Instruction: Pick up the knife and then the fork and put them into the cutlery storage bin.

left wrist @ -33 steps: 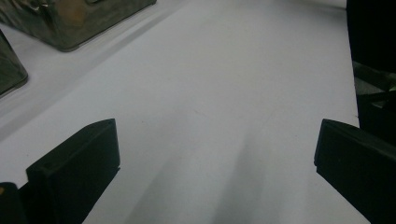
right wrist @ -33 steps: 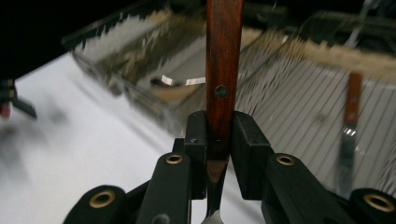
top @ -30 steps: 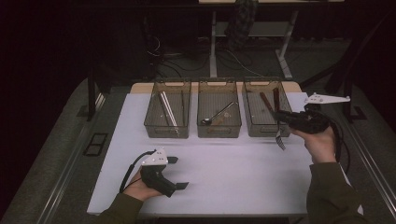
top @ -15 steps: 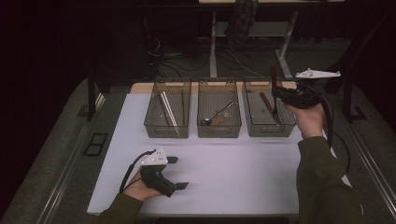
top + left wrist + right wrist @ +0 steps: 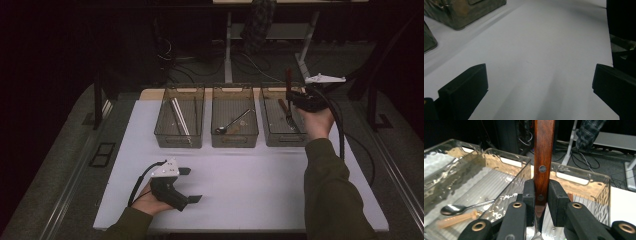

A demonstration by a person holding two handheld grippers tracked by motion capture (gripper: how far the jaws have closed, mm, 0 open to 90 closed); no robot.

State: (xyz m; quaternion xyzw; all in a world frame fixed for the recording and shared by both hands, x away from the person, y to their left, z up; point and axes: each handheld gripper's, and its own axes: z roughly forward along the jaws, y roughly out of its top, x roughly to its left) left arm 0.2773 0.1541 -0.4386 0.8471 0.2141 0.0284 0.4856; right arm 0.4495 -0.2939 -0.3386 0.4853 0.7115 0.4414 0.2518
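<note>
At the upper right of the high view, the right gripper (image 5: pixel 295 97) is pinching a wooden-handled fork (image 5: pixel 544 157) in its jaws, holding it upright over the rightmost bin (image 5: pixel 272 137). At the lower left, the left gripper (image 5: pixel 187 185) is resting on the white desk (image 5: pixel 250 185), jaws spread with nothing between them

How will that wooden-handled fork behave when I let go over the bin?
Probably stiff: the fork stands straight in the right gripper. Held upright, it will likely tip flat in the bin. Riveted wood looks sturdy, hardly fragile.
</note>
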